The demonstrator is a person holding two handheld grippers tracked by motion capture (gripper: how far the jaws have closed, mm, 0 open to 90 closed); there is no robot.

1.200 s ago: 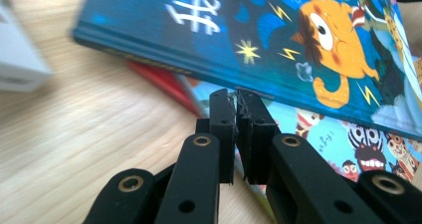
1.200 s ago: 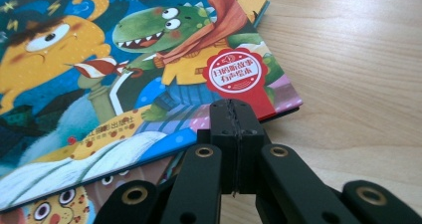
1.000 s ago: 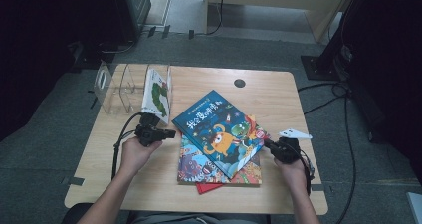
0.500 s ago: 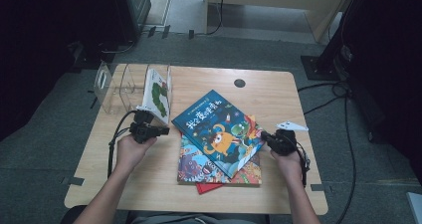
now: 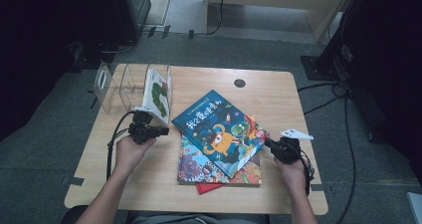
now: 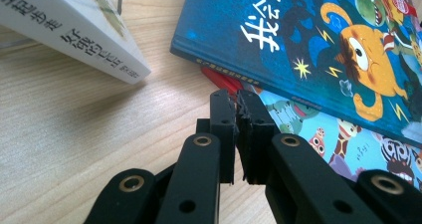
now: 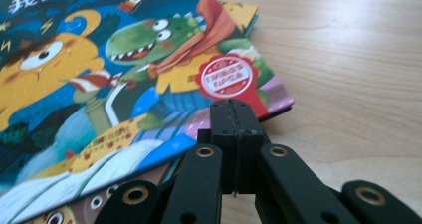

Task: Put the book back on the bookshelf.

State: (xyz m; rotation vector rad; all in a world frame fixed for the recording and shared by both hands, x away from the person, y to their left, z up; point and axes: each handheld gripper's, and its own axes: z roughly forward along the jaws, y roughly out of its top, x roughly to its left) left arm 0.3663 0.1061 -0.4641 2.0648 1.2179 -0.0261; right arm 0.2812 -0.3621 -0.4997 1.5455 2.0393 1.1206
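- The blue picture book lies flat on top of a stack at the middle of the table, turned at an angle, with a colourful book under it and a red book at the bottom of the stack.
- The left hand-held gripper sits just off the blue picture book's left corner, its jaws together with nothing between them; in the left gripper view its tips hover near that book's lower edge, not touching it.
- The right hand-held gripper sits at the blue picture book's right corner, jaws pressed together and empty; in the right gripper view its tips are just beside the corner that bears a red seal sticker.
- The blue picture book's cover carries large white Chinese characters, among them "我", above an orange monster and a green dinosaur.
- Left of the blue picture book, a white book leans in a clear holder; its spine shows Chinese print too slanted to read fully.
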